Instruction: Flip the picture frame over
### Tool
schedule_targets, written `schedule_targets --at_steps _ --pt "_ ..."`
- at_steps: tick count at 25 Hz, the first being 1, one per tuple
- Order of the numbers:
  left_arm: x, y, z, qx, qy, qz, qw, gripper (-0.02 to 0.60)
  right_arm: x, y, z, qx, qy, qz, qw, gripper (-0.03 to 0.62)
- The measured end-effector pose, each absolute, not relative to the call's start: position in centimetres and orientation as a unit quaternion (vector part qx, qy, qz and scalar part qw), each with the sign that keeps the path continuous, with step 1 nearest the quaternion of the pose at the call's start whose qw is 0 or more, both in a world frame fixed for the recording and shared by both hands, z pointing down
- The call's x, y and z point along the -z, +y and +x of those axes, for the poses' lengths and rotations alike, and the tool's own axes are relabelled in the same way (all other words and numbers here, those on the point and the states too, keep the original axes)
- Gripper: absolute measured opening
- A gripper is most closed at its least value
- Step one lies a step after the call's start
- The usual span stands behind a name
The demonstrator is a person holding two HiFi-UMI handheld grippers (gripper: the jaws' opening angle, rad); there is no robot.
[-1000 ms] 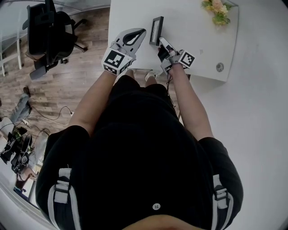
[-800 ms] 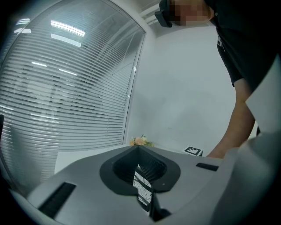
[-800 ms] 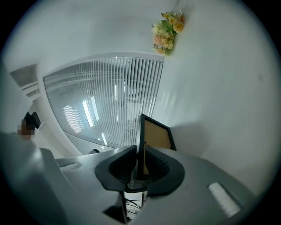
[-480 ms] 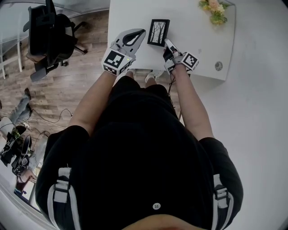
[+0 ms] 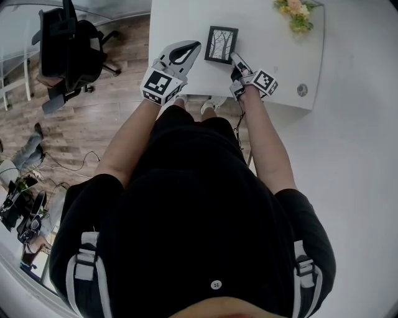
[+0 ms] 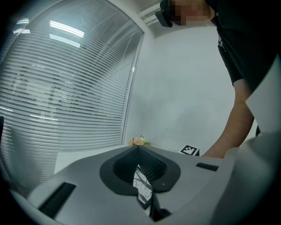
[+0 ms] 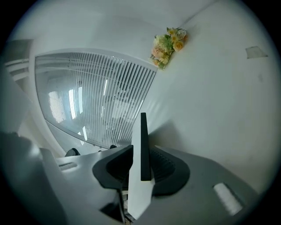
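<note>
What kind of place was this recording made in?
Probably an office or a work room: a white table, a black office chair on a wood floor, and slatted blinds across a large window.

Head view: sat on the person's head, looking steeply down past the torso to the distant table.
Left gripper view: low, facing across the tabletop.
Right gripper view: pressed close to the picture frame.
Shared: picture frame and flowers, all three.

Picture frame lying image-up on white table, flowers at far corner
</note>
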State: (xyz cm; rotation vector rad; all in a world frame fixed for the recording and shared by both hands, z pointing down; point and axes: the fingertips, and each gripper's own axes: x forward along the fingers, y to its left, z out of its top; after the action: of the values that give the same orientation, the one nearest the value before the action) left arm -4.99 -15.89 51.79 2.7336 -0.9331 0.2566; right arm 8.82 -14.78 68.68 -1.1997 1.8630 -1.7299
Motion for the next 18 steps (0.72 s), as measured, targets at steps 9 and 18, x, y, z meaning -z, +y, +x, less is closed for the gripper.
schedule_targets --at_steps 9,18 --pt "-51.4 -16.1 -4.4 -0.09 -0.321 0.936 0.115 0.005 -69.6 -15.1 9.5 0.588 0.655 -0.465 0.098 0.24" --pt "-50.5 -16.6 -3.9 -0.098 -0.318 0.937 0.102 0.005 -69.0 -15.2 11.1 0.494 0.69 -0.527 -0.05 0.334"
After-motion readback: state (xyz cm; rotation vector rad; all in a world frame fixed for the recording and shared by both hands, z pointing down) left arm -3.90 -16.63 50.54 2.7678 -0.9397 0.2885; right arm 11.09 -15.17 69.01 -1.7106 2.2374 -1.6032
